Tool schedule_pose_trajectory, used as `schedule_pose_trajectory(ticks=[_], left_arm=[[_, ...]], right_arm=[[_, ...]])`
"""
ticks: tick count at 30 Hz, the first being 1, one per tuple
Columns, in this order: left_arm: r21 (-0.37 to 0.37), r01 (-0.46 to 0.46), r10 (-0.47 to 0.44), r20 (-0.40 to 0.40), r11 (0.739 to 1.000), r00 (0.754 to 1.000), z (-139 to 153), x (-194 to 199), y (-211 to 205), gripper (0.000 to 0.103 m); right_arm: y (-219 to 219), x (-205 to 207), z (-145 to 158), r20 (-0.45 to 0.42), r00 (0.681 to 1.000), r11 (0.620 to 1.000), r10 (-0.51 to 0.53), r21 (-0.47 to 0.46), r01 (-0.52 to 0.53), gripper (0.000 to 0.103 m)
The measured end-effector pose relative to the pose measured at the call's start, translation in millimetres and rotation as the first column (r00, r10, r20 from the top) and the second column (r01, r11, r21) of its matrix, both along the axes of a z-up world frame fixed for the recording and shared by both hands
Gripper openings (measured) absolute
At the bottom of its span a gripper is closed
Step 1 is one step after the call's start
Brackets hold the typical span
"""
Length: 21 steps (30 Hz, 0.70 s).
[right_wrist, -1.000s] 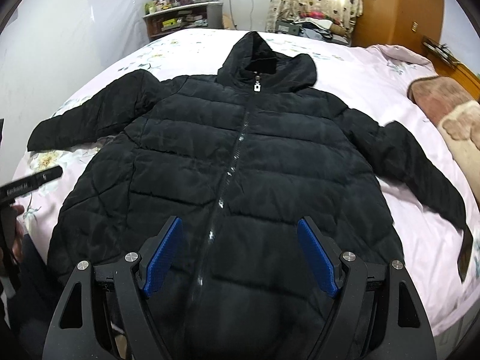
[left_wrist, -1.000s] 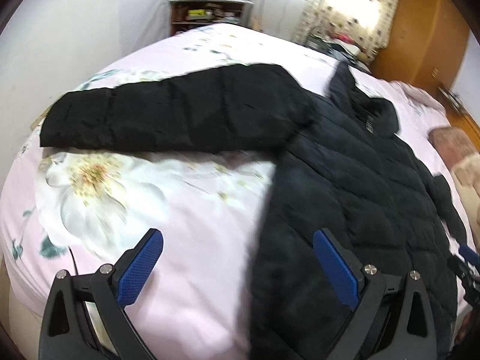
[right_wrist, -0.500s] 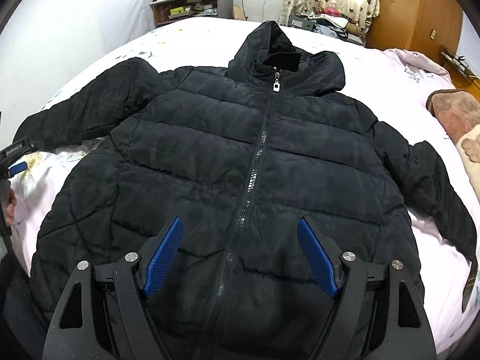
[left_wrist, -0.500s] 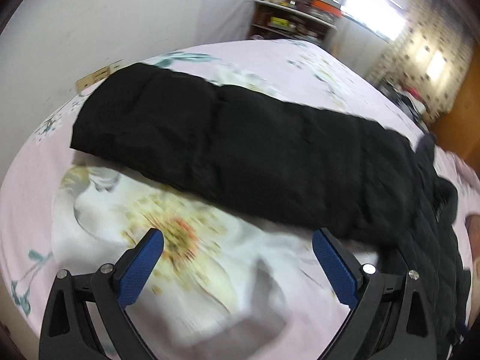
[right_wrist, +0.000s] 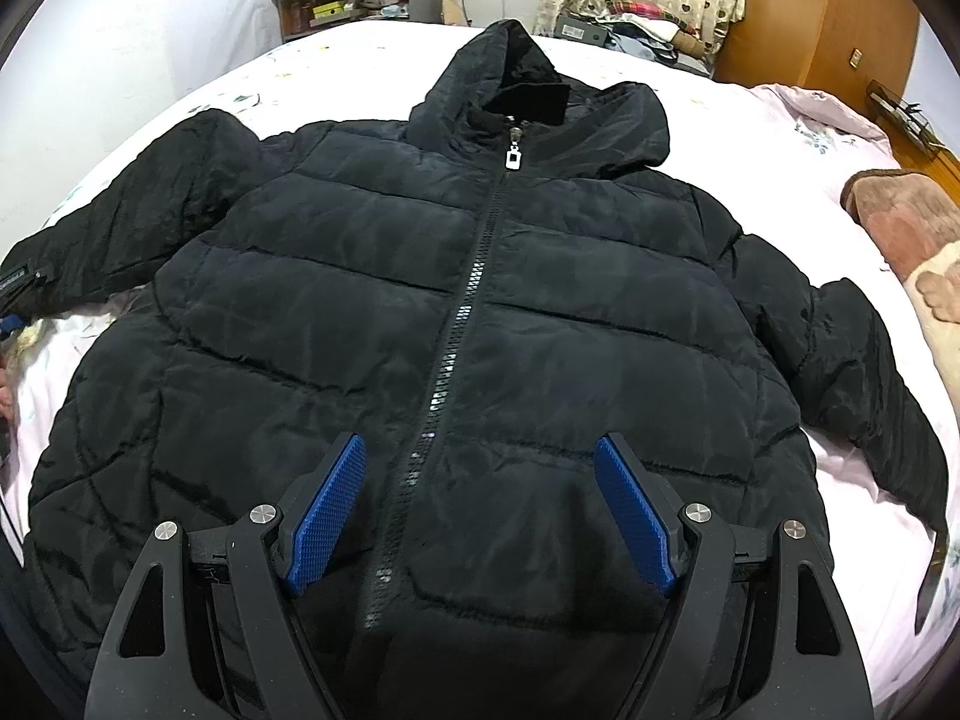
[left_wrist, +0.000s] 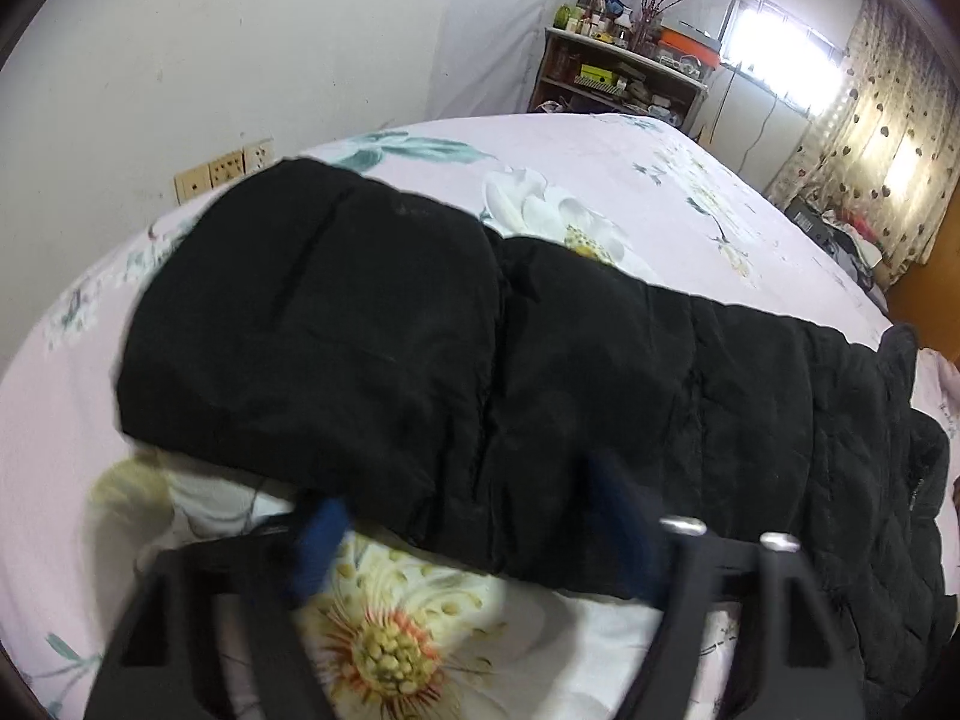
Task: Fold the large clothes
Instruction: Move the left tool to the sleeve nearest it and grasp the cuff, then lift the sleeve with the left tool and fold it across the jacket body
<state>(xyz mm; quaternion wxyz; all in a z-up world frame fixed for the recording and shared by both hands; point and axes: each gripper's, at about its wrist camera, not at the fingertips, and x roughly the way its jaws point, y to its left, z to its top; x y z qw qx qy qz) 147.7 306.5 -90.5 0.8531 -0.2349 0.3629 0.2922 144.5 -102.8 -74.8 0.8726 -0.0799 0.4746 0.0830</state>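
A black hooded puffer jacket (right_wrist: pixel 540 300) lies zipped and face up on the pink floral bed sheet (left_wrist: pixel 600 180), both sleeves spread out. In the left wrist view its left sleeve (left_wrist: pixel 360 330) runs across the picture, cuff at the left. My left gripper (left_wrist: pixel 471 540) is at the sleeve's near edge, blurred, its jaws closing with the edge of the sleeve between them. My right gripper (right_wrist: pixel 480 510) hangs open just above the jacket's lower front, the zipper (right_wrist: pixel 462 324) running between its blue pads (right_wrist: pixel 327 516).
A cluttered shelf (left_wrist: pixel 618 72) and a curtained window (left_wrist: pixel 888 138) stand beyond the bed's far end. Wall sockets (left_wrist: pixel 228 168) sit close behind the cuff. A brown-pink blanket (right_wrist: pixel 900 222) lies at the bed's right side, a wooden wardrobe (right_wrist: pixel 828 18) behind it.
My left gripper swung left from the jacket's body along the sleeve, came down to the sleeve's edge near the cuff, and its jaws narrowed. My right gripper moved closer over the jacket's front, staying open.
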Motion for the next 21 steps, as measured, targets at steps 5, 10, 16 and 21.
schedule_pose_trajectory(ticks=[5,10,16,21], left_arm=[[-0.02,0.03,-0.029,0.042,0.999,0.999,27.6,-5.4,-0.4,0.016],[0.011,0.155,-0.155,0.155,0.988,0.976,88.3,-11.2,-33.9,0.013],[0.059,0.382,-0.382,0.291,0.922,0.877,166.2,5.4,-106.8,0.012],[0.074,0.551,-0.541,0.336,0.831,0.771,194.8,37.3,-172.3,0.012]], right_arm=[[-10.0,2.7,-3.3,-0.008,1.0,1.0,-0.014,0.021,0.014,0.079],[-24.5,-0.3,-2.4,-0.001,0.999,0.998,-0.036,0.043,0.036,0.079],[-48.7,-5.1,4.1,0.016,0.997,0.994,-0.078,0.077,0.077,0.079],[-72.5,-11.1,12.0,0.04,0.992,0.988,-0.12,0.103,0.115,0.079]])
